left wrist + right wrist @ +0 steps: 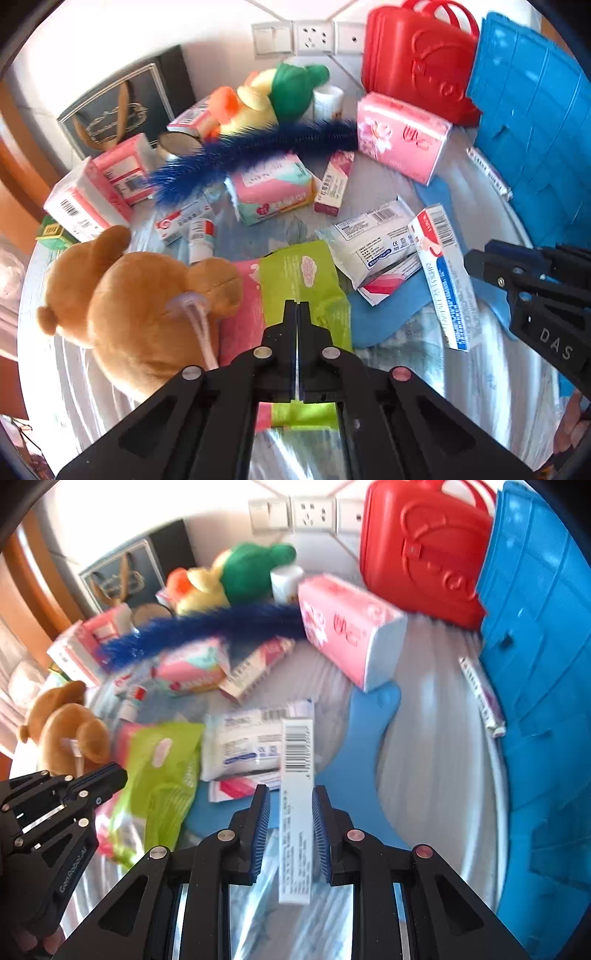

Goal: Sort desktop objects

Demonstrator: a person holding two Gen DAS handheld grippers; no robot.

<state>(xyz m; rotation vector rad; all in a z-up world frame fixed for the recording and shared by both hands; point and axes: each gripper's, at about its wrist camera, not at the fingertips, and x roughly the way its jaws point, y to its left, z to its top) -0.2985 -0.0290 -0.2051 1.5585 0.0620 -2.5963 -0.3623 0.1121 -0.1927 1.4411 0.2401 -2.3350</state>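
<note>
My left gripper point(297, 304) is shut, its jaws pressed together on the wrapper of a green wipes packet point(299, 273) that lies beside a brown teddy bear point(129, 306). The right wrist view shows the left gripper point(114, 771) at that packet's point(162, 768) left edge. My right gripper point(291, 794) is shut on a long white box with a barcode point(295, 812), its blue pads against the box's two sides. In the left wrist view the white box point(443, 280) stands tilted beside the right gripper point(474, 262).
The round table holds a white gauze packet point(373, 240), a blue fuzzy brush point(258, 147), a pink tissue pack point(402, 140), a duck plush point(258, 99) and several small boxes. A red case point(417, 62) and a blue crate point(535, 129) stand at the back right.
</note>
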